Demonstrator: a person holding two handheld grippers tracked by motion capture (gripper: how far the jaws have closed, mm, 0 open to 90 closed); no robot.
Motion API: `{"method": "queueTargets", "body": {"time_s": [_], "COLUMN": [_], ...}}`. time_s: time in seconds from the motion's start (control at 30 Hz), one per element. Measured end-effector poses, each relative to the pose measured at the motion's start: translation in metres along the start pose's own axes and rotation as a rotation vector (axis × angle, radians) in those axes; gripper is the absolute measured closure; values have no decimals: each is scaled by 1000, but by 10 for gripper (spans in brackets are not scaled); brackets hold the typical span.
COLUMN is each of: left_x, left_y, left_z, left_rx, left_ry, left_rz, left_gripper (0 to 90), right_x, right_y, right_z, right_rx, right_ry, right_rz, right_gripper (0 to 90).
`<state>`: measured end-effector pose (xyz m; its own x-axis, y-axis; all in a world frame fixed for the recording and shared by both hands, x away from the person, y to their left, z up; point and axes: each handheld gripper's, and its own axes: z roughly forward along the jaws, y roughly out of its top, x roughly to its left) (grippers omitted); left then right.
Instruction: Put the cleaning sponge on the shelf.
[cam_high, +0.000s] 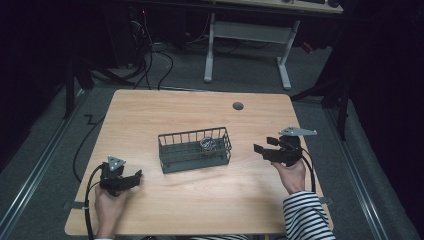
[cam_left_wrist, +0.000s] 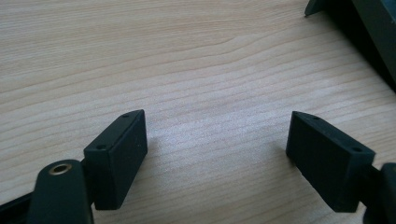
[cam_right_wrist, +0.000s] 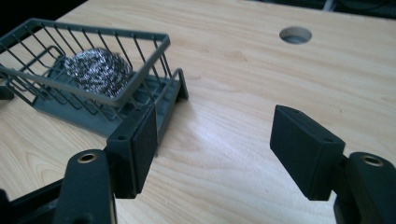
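**Scourer in the basket, both grippers empty**

The scourer (cam_high: 208, 145) lies in the right end of the wire basket (cam_high: 170, 150), which stands mid-table (cam_high: 150, 110). The right gripper (cam_high: 264, 145) hovers just right of the basket, jaws spread wide with nothing between them; in its own view the scourer (cam_right_wrist: 97, 70) sits behind the basket's bars (cam_right_wrist: 140, 79). The left gripper (cam_high: 136, 176) rests near the table's front left, well apart from the basket, jaws likewise wide apart over bare wood (cam_left_wrist: 201, 93).

My high view looks down over the light wooden table (cam_high: 200, 195); both gripper views sit low, close, sharing the grey wire basket (cam_right_wrist: 93, 79).
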<state>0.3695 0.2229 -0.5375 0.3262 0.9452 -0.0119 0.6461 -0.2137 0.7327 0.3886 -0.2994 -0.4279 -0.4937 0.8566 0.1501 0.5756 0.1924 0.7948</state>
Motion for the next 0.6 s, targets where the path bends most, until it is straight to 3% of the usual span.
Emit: {"method": "queueTargets", "body": {"time_s": [0.6], "left_x": [0], "left_y": [0], "left_z": [0], "left_rx": [-2], "left_ry": [1], "left_rz": [0], "left_gripper": [211], "right_x": [-4], "right_y": [-39], "right_z": [12], "right_rx": [25], "right_ry": [-16], "right_rz": [39], "right_gripper": [332]}}
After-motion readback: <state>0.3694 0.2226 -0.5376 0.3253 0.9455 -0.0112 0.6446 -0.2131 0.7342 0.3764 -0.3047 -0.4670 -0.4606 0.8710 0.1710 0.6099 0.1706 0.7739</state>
